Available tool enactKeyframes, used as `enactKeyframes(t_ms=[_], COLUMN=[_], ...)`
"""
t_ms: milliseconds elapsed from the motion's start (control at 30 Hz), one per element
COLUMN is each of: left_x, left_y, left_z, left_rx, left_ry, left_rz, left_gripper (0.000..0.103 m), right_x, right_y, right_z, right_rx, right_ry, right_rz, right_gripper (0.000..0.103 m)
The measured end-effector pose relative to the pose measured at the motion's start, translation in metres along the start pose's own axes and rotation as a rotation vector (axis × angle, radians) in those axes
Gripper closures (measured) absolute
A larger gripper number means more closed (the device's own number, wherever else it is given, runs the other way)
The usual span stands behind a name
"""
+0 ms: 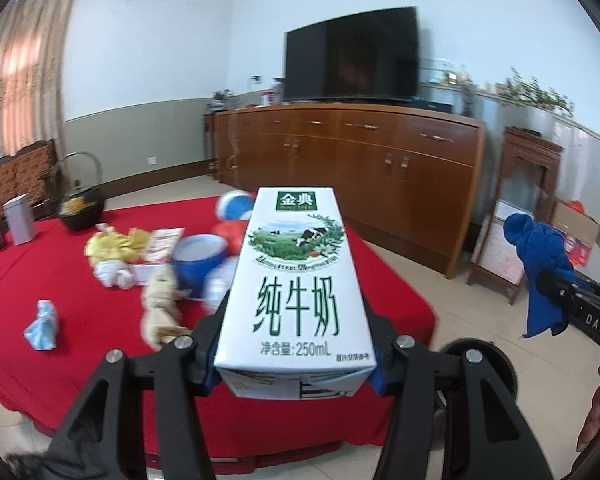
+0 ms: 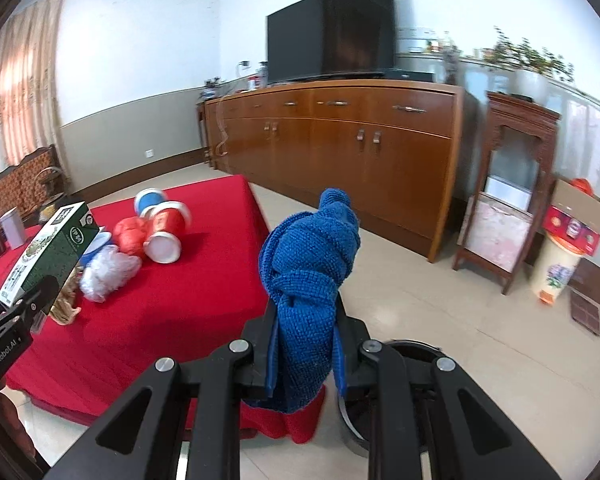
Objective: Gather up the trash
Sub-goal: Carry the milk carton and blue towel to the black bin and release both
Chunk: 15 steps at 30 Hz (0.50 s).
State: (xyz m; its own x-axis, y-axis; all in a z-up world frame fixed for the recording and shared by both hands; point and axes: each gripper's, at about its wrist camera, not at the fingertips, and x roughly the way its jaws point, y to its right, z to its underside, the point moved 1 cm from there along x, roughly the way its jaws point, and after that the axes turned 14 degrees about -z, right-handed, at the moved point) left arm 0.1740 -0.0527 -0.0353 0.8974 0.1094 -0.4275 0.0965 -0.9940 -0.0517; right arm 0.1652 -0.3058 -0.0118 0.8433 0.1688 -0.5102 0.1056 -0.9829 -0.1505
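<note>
Left gripper (image 1: 296, 344) clamped on the milk carton (image 1: 296, 280), long axis pointing straight ahead, out over the table's (image 1: 80, 340) near right corner. Right gripper (image 2: 304, 344) pinching the blue cloth (image 2: 308, 264), off the table's right edge, above a dark round bin (image 2: 400, 400). Right hand nearer the bin, probably. Open floor all around.

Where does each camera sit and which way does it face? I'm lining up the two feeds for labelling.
Left wrist: on the left gripper, looking along its fingers over the red-clothed table toward the TV; fingers clamp a milk carton; the right gripper's tip shows at right.
Right wrist: on the right gripper, facing the wooden cabinet; fingers pinch a blue cloth; left gripper at left edge.
Shared: table, TV, cabinet, carton, cloth.
</note>
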Motion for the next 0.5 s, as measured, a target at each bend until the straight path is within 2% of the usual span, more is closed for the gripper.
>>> enactKeyframes(t_ms=[267, 500], left_x=[-0.011, -0.015], left_y=[0.070, 0.121], left_z=[0.010, 0.022], left_rx=[0.088, 0.162], left_ry=[-0.020, -0.051], left_rz=[0.125, 0.204], left_gripper=[0.047, 0.047], right_x=[-0.033, -0.048], right_y=[0.059, 0.105], right_z=[0.021, 0.043], right_rx=[0.065, 0.130], right_ry=[-0.009, -0.036], right_rz=[0.074, 0.113], right_gripper=[0.080, 0.080])
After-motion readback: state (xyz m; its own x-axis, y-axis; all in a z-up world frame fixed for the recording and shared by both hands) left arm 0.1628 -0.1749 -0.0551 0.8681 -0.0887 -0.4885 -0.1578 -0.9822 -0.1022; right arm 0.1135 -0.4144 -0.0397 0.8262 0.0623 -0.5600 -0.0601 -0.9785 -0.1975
